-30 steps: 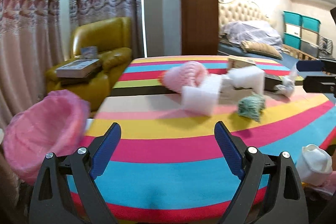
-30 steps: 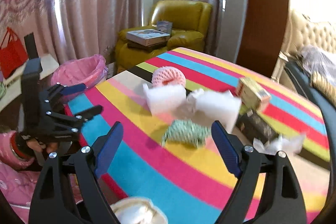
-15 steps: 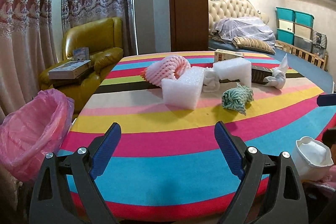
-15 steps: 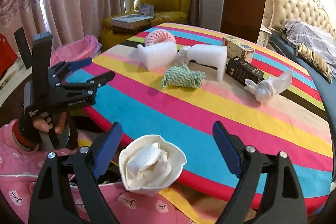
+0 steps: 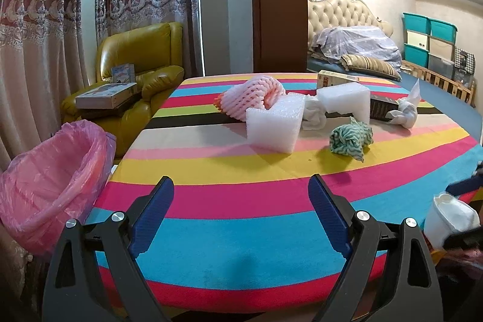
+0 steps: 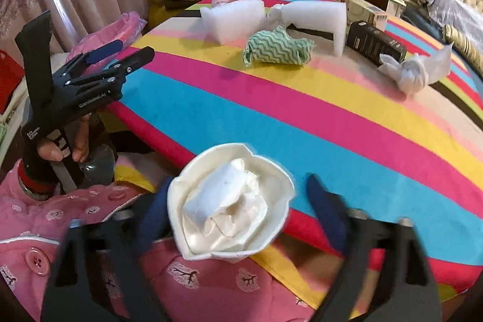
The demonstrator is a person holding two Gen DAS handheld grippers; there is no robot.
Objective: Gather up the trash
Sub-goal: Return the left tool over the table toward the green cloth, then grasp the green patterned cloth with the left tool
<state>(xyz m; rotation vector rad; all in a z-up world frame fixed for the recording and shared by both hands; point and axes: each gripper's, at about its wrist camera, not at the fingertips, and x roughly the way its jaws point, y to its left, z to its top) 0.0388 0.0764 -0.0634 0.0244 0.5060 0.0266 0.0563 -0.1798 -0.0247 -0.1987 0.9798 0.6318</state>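
My right gripper (image 6: 238,213) is closing around the white paper cup (image 6: 231,201), which sits at the near edge of the striped table (image 6: 271,116) with crumpled tissue inside; the pads do not press on it yet. I think the cup is very light and thin and will crush easily, so I take it gently across its rim. My left gripper (image 5: 241,210) is wide open and empty above the table, with the pink trash bag (image 5: 51,171) beside it.

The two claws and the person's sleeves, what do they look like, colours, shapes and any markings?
Both claws are black plastic frames with silver screws and ridged dark blue pads on the fingers. The left claw sits on a black pistol-style handle with white lettering along its side. The person wears a pink quilted top with small dark branch motifs, pink buttons and a red cuff.
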